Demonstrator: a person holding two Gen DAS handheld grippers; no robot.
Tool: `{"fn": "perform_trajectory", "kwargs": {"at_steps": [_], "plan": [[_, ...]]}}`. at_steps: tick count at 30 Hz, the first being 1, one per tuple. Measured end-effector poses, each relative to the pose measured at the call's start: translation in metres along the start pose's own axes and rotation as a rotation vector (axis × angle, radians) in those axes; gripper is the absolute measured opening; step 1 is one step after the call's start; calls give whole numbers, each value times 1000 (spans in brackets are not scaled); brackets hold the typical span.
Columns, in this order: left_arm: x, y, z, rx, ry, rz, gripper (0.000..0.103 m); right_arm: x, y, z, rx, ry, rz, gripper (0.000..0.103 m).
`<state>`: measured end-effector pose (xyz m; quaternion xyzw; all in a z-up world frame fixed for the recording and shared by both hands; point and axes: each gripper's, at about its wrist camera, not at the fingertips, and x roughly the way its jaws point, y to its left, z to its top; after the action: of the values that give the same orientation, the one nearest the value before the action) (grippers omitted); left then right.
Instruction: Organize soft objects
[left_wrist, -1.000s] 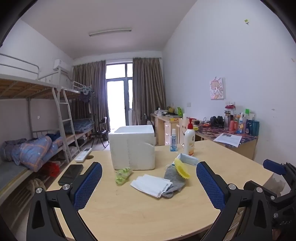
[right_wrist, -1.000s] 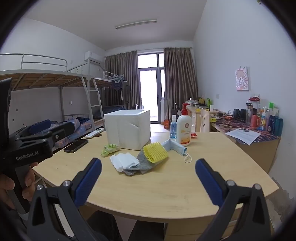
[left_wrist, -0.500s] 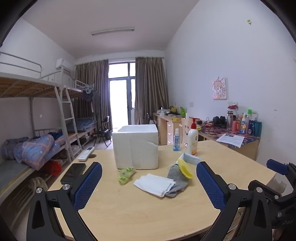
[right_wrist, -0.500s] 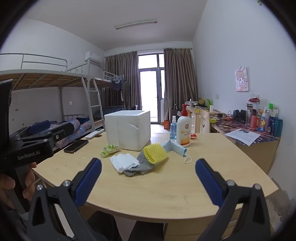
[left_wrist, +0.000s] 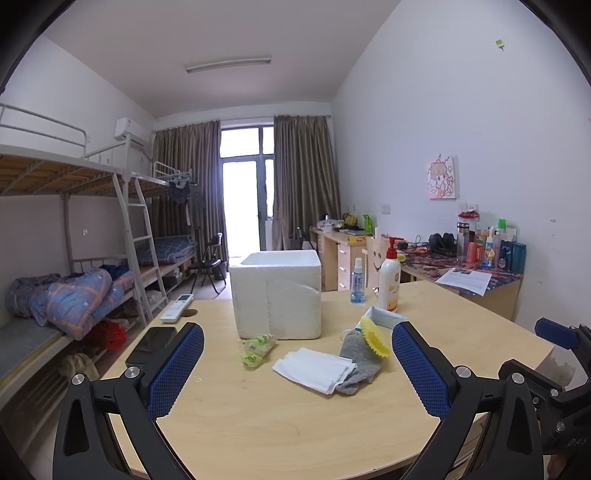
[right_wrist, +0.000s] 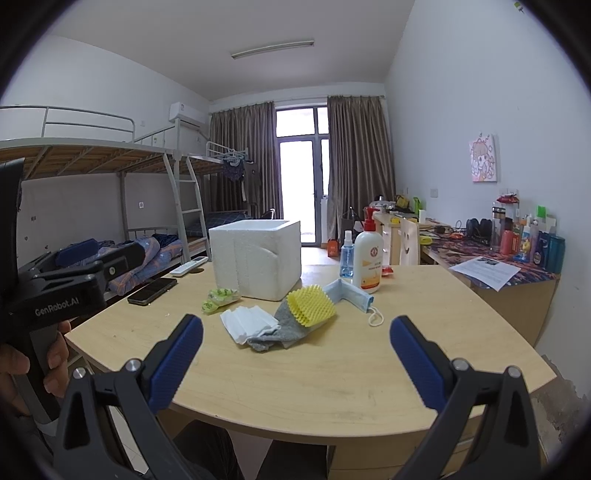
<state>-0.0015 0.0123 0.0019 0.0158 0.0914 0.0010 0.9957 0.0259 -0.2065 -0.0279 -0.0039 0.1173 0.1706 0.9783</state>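
On the wooden table (left_wrist: 258, 417) lie a folded white cloth (left_wrist: 314, 368), a grey sock (left_wrist: 358, 356), a yellow spiky silicone brush (left_wrist: 375, 336), a blue face mask (left_wrist: 386, 316) and a small yellow-green packet (left_wrist: 256, 347), all in front of a white foam box (left_wrist: 277, 293). They also show in the right wrist view: cloth (right_wrist: 247, 320), sock (right_wrist: 280, 330), brush (right_wrist: 310, 301), mask (right_wrist: 351, 291), packet (right_wrist: 218, 297), box (right_wrist: 255, 264). My left gripper (left_wrist: 297, 369) is open and empty, short of the pile. My right gripper (right_wrist: 295, 358) is open and empty, near the table's front edge.
A lotion pump bottle (left_wrist: 389, 282) and a small spray bottle (left_wrist: 357, 282) stand behind the pile. A black phone (left_wrist: 151, 345) and a white remote (left_wrist: 176, 312) lie at the left. A cluttered desk (left_wrist: 476, 266) lines the right wall; bunk beds (left_wrist: 74, 295) stand left.
Both views have shifted slightly; the left gripper has edged a little closer to the table items. Both grippers stay open and nothing on the table has moved.
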Motion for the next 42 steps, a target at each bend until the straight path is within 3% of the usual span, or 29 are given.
{"fn": "perform_trajectory", "kwargs": {"at_steps": [28,42], "plan": [[8,8,2,-10,9,2,102,12,5,8,-6,17,9,102],[39,15,6,-14,54,4,102,40,4,19,-13,52,13,102]]}}
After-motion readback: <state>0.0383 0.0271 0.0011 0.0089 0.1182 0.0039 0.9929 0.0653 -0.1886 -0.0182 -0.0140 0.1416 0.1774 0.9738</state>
